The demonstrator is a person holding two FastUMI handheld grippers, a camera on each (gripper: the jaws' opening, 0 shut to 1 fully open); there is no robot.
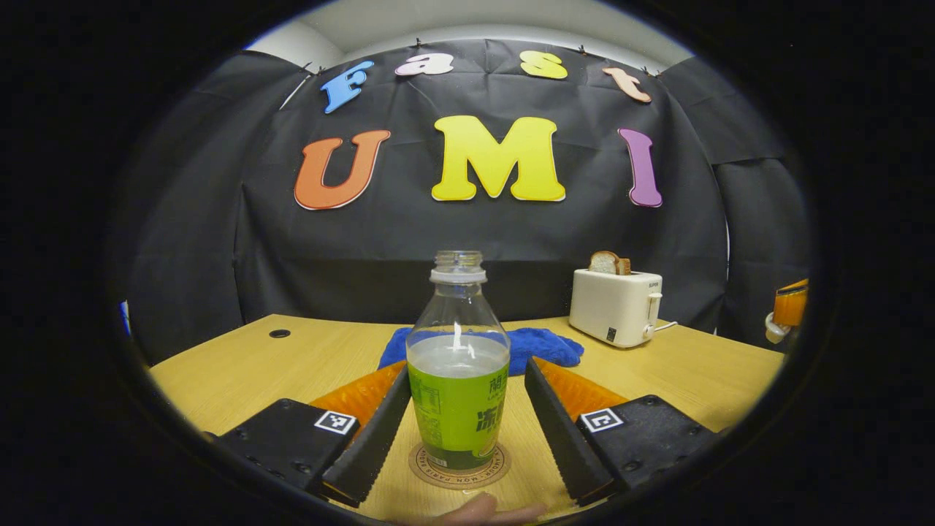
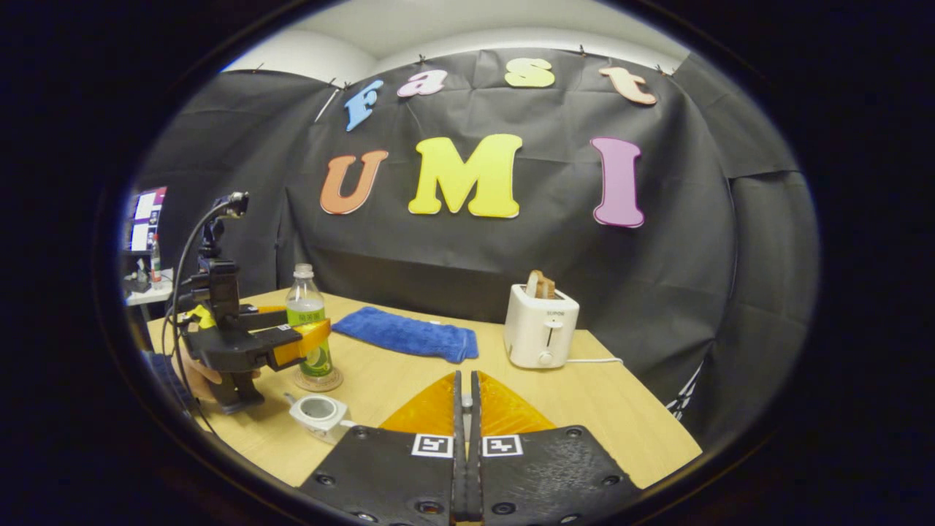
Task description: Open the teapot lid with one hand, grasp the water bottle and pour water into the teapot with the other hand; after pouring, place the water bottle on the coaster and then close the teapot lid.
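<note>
Bottle (image 1: 458,365): stood upright on the coaster (image 1: 459,467), on the counter (image 1: 241,365).
Left tool (image 1: 462,424): spread wide, bottle between, not pinched.
Right tool (image 2: 465,409): pressed together, nothing held.
Teapot (image 2: 319,414): lid off, at the bottle's 6 o'clock in the right gripper view.

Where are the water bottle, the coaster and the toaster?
water bottle (image 1: 458,409): left gripper view, on its green label.
coaster (image 1: 426,468): left gripper view, on the rim showing left of the bottle's base.
toaster (image 2: 540,329): right gripper view, on its white front.
</note>
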